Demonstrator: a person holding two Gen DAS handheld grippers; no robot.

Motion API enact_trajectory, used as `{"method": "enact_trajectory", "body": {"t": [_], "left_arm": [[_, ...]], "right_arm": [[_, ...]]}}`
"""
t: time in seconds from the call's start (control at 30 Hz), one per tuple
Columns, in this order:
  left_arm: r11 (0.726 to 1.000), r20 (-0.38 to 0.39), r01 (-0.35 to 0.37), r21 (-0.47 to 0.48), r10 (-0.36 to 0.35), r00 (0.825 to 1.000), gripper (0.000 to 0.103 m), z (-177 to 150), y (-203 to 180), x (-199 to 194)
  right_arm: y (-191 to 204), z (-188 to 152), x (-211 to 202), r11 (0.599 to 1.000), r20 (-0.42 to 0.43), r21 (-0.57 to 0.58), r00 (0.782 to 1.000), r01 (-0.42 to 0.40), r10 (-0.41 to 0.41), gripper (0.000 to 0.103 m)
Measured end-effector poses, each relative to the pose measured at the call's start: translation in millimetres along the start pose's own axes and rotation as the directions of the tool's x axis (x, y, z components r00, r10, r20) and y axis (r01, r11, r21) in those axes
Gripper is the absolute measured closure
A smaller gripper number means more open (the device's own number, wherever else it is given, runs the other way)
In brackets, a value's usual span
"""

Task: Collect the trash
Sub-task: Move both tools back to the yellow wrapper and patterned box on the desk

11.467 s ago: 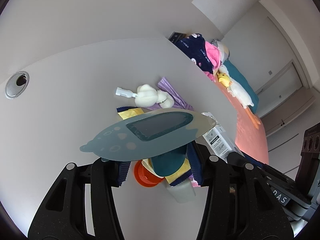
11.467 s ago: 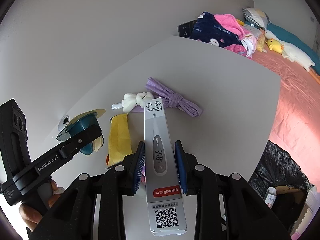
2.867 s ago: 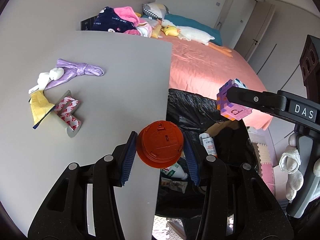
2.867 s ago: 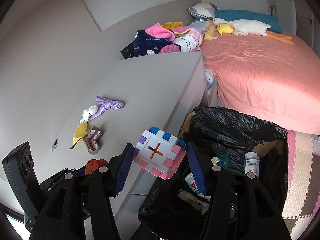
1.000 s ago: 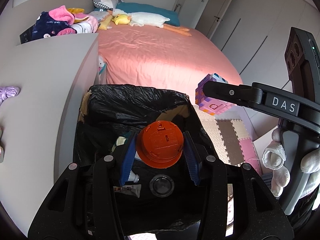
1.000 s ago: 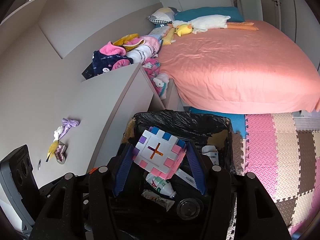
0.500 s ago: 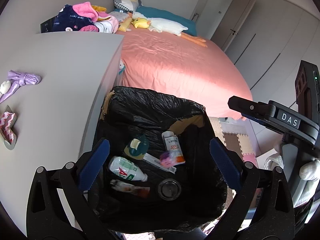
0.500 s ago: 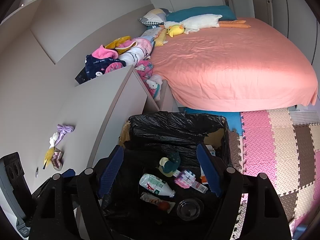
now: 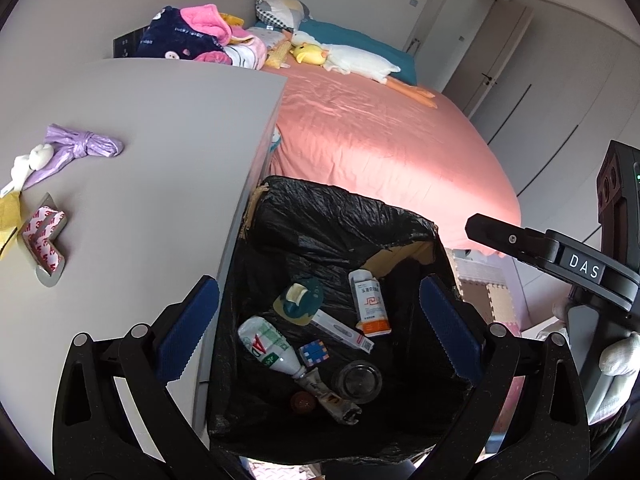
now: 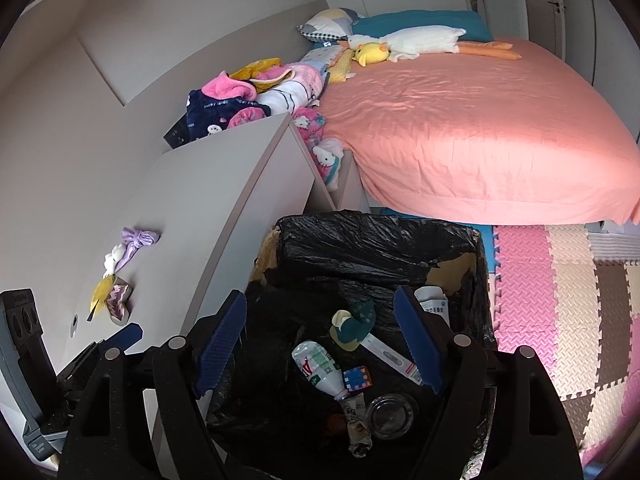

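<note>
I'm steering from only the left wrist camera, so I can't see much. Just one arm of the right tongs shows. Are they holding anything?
Observer: No. The right wrist view shows the right tongs open above the trash bin, with nothing between the pads.
Child: Is there anything on the desk beyond the yellow thing at the edge of my picture?
Observer: Yes, a small round hole in the desk, just past the yellow wrapper. I see no more trash there.
</note>
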State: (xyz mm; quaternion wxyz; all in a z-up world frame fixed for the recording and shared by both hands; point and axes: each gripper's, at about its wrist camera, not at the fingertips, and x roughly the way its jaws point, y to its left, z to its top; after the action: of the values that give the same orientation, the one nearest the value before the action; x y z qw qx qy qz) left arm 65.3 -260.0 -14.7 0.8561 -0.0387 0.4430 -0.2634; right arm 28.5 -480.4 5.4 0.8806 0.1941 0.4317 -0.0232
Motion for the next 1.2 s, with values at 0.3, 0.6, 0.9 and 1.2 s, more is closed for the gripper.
{"method": "enact_trajectory", "body": {"t": [0.3,0.6,0.9,1.2], "left_arm": [[0.999,0.027,-0.036,-0.023,0.037,0.999,0.007,5,28,-15],[0.995,0.061,-0.08,-0.066,0.084,0.995,0.007,12,68,-36],[0.984,0.089,-0.119,-0.129,0.131,0.987,0.007,17,115,-57],[0.961,0.103,-0.139,-0.237,0.167,0.981,0.007,20,167,-67]], "right_arm": [[31,-2,14,0.999,-0.015,-0.033,0.999,-0.041,0.04,0.026],[67,3,26,0.992,0.005,-0.034,0.993,-0.118,0.119,0.026],[111,3,47,0.985,-0.025,-0.08,0.988,-0.156,0.154,0.026],[147,-1,69,0.98,-0.062,-0.125,0.987,-0.157,0.15,0.026]]}}
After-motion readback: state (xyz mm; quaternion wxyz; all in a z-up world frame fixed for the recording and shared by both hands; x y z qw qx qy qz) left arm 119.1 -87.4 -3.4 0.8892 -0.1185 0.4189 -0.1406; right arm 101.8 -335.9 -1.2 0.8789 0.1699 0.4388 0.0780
